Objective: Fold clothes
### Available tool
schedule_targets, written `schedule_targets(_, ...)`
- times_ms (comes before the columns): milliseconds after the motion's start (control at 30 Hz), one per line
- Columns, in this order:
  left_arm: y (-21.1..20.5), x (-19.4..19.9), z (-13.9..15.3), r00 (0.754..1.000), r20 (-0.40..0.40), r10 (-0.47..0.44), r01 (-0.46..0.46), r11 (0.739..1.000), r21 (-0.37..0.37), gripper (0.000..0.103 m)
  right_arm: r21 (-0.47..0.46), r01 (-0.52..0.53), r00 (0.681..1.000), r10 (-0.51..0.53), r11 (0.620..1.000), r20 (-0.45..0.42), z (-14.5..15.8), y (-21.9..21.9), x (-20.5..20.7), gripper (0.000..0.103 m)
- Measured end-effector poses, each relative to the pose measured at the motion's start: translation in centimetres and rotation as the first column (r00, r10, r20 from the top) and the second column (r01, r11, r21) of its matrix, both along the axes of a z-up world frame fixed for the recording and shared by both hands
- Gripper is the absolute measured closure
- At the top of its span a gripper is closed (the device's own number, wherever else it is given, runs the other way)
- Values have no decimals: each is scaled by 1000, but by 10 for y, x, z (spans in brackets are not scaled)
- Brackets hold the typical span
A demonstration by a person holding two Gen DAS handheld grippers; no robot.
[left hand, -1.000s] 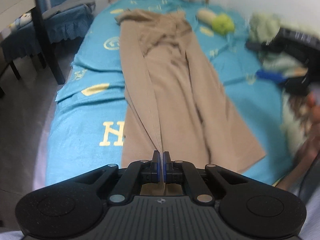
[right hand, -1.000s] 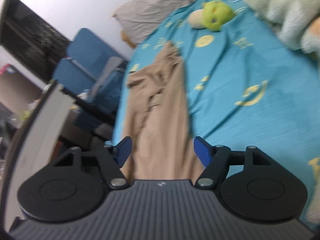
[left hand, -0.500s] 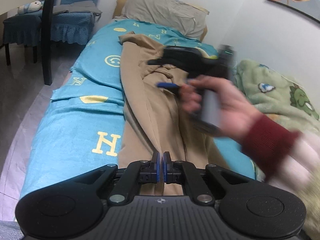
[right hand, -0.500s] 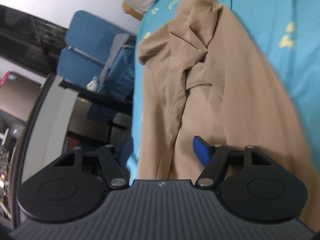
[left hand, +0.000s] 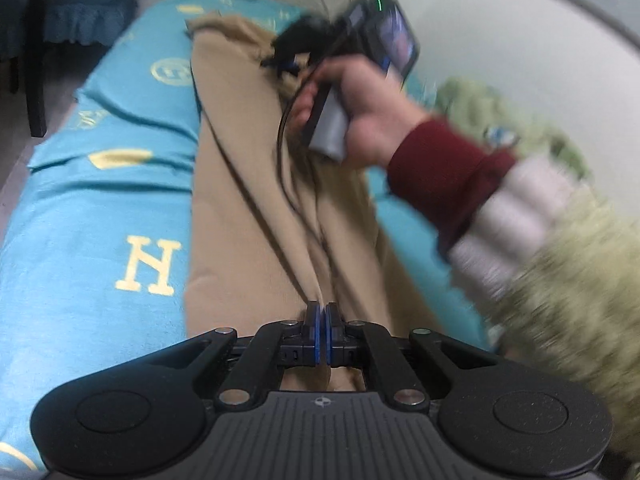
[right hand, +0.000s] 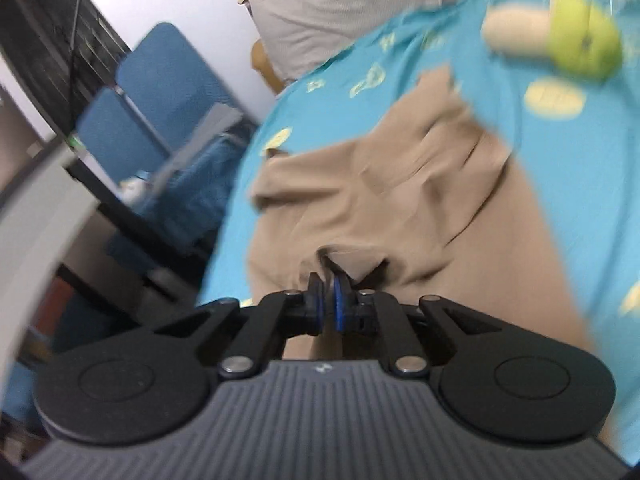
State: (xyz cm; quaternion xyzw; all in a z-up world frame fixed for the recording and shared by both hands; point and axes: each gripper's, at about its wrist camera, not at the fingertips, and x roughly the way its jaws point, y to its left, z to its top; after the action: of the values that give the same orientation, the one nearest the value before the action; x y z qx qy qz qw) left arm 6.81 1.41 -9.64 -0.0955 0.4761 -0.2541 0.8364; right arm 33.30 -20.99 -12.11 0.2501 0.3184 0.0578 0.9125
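Note:
Tan trousers (left hand: 248, 184) lie lengthwise on a bed with a turquoise sheet (left hand: 80, 216). My left gripper (left hand: 322, 322) is shut on the near leg end of the trousers, and the cloth runs taut away from it. My right gripper (right hand: 329, 300) is shut on a pinch of the trousers (right hand: 400, 200) near the crumpled waist part. In the left wrist view the right gripper (left hand: 288, 58) shows over the far part of the trousers, held by a hand with a red cuff.
A grey pillow (right hand: 352, 8) lies at the head of the bed. A green plush toy (right hand: 576, 40) lies to the right of the trousers. A fuzzy green blanket (left hand: 568, 264) is on the right. Blue chairs (right hand: 160, 96) and a dark table stand left of the bed.
My right gripper went from open above the trousers to shut on the cloth near the waist. My left gripper stayed shut on the leg end.

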Motion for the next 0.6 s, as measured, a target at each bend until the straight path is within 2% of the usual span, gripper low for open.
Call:
schedule_targets(67,-6,4,-5,1000,-19,-10,11,999,34,99,-32,-21,998,19,999,-59,-8,-1,7,93)
schedule_targets(100,-8,5,-6,1000,-25,-12,13,999,43,95,-42,-31,996,28,999,-87,-12,-2,10,92)
schedule_targets(133,-9,5,-7,999,-29,-14,15,999,47,87,-2,-36,994,36,999,-104,-16,-6,9,92)
schedule_targets(167,-8,4,-6,1000,-24,-15,16,999,43,73,29,-32,994,35,999,-108,-16,-8,6,92)
schedule_targets(200,-7,2,-3,1000,-12,-11,11,999,33,65,28,-38,993,41,999,-114,-11,-9,1,90)
schedule_targets(267,-1,-2,3,999,24,23,-23,1000,12,44,20,-52,991,55,998,-125,-2,-10,-7,88)
schedule_targets(300,4,-2,6,998,35,46,-46,999,0,41,-18,-77,989,74,997,-132,6,-8,-14,84)
schedule_targets(367,13,-1,10,994,45,100,-99,995,-22,31,-63,-112,989,105,992,-107,25,-12,-39,56)
schedule_targets(400,18,-1,12,990,46,135,-133,991,-31,28,-76,-125,989,118,989,-89,35,-15,-54,29)
schedule_targets(433,24,-1,13,984,49,170,-169,985,-38,24,-87,-134,989,128,987,-72,45,-18,-69,16)
schedule_targets(467,29,-1,15,977,53,207,-205,978,-43,23,-80,-119,991,114,990,-67,52,-25,-87,18)
schedule_targets(600,48,4,16,941,41,335,-333,941,-52,19,-36,-71,995,68,997,-76,71,-53,-160,18)
